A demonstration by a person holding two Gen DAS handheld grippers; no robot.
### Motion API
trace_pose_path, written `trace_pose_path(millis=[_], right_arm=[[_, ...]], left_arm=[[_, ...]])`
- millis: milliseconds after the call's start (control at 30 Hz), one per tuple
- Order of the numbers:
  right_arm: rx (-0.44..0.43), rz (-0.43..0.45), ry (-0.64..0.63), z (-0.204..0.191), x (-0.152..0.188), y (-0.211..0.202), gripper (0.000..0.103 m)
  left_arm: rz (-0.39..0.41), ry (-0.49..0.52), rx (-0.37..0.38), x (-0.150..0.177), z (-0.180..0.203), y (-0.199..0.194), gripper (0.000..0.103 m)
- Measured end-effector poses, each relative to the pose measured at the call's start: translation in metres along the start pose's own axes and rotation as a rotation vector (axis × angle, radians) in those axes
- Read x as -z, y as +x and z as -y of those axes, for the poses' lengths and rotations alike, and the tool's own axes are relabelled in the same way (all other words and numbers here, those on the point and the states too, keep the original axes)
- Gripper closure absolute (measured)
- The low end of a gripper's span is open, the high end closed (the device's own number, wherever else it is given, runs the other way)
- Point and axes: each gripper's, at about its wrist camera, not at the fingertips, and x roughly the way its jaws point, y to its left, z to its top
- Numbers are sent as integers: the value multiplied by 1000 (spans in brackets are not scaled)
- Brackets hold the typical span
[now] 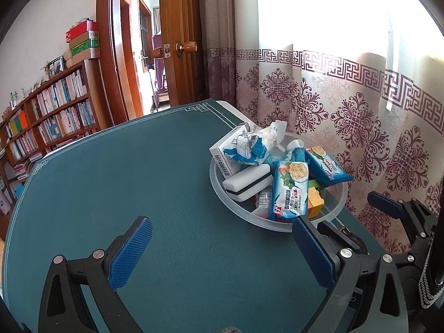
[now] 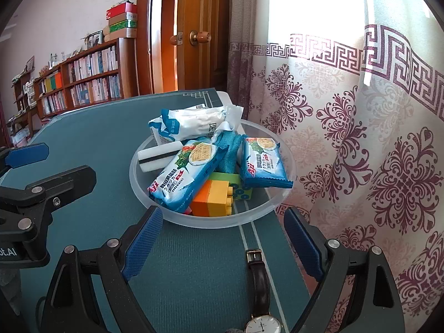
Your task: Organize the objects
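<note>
A clear plastic bowl (image 2: 211,220) (image 1: 222,191) sits at the table's right edge by the curtain. It holds two blue biscuit packs (image 2: 186,176) (image 2: 263,161), a white pack (image 2: 191,123), a white eraser block (image 2: 158,155), a blue cloth (image 2: 229,149) and toy bricks (image 2: 216,198). A wristwatch (image 2: 260,285) lies on the mat between my right gripper's fingers. My right gripper (image 2: 222,244) is open and empty, just short of the bowl. My left gripper (image 1: 222,249) is open and empty, left of the bowl.
A dark green mat (image 1: 138,180) covers the table. A patterned curtain (image 2: 360,138) hangs close on the right. A bookshelf (image 1: 55,111) and an open wooden door (image 1: 180,41) stand behind the table. The right gripper shows in the left wrist view (image 1: 402,213).
</note>
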Motion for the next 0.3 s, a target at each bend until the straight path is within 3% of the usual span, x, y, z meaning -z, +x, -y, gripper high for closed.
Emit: trace_pose_path(millis=[300], right_arm=[[-1,-3,0,-1,0,0,13]], left_arm=[[3,-3,7,2,-2,0,0]])
